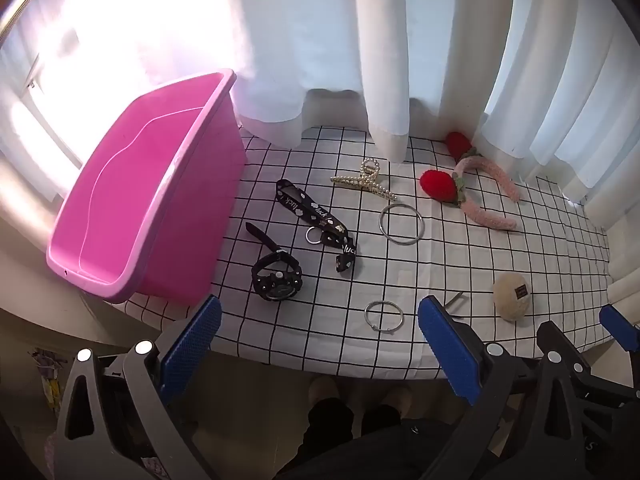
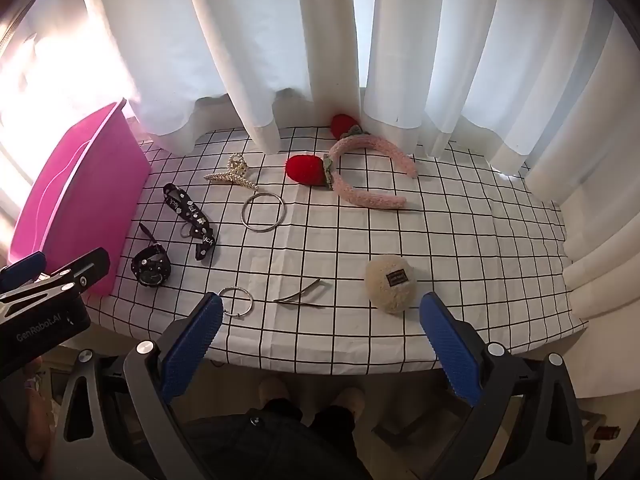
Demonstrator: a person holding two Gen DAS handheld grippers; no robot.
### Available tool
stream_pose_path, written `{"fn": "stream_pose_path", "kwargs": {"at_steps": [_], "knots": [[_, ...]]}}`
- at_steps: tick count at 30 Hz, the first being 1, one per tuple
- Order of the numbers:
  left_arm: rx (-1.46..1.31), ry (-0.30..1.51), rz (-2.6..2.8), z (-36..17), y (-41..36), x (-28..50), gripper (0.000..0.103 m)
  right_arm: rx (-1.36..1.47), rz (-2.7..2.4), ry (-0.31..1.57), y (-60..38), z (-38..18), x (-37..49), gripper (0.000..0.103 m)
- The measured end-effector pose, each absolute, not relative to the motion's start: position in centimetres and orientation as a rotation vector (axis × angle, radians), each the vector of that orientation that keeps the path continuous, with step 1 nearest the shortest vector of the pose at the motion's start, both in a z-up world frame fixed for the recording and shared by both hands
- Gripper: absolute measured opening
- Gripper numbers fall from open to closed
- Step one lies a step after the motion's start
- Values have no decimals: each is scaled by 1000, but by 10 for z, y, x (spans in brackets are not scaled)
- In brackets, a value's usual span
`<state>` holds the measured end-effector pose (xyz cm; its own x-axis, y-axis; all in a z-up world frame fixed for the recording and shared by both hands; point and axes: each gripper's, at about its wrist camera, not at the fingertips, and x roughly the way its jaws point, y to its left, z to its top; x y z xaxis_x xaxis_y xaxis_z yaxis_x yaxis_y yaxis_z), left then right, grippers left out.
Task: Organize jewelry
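Observation:
An empty pink bin [image 1: 132,200] stands at the table's left; it also shows in the right wrist view [image 2: 80,200]. On the checked cloth lie a black watch [image 1: 276,274], a black printed strap [image 1: 316,220], a pearl hair claw [image 1: 364,182], a large silver bangle [image 1: 401,224], a small silver ring [image 1: 383,316], a pink headband with red strawberries [image 1: 480,188], a cream fluffy clip [image 1: 512,296] and a thin metal hair clip [image 2: 304,294]. My left gripper [image 1: 320,344] is open and empty above the near edge. My right gripper [image 2: 322,344] is open and empty near the small ring [image 2: 236,301].
White curtains [image 2: 320,40] hang along the table's back and right side. The table's near edge [image 2: 320,368] is just under both grippers. The person's legs and feet [image 2: 312,400] are below. The right gripper's fingertip [image 1: 618,326] shows at the left wrist view's right.

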<state>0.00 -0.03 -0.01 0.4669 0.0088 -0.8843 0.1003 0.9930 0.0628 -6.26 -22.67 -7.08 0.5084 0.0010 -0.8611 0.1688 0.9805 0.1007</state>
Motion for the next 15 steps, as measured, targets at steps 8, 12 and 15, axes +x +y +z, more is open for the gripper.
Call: {"fn": "stream_pose_path", "kwargs": {"at_steps": [8, 12, 15], "knots": [[105, 1090, -55, 0, 6, 3, 97, 179, -97, 1042, -225, -72, -63, 94], [102, 1088, -55, 0, 9, 5, 97, 179, -100, 1039, -219, -64, -64, 94], [106, 1085, -52, 4, 10, 3, 97, 178, -101, 1039, -217, -61, -63, 94]]}}
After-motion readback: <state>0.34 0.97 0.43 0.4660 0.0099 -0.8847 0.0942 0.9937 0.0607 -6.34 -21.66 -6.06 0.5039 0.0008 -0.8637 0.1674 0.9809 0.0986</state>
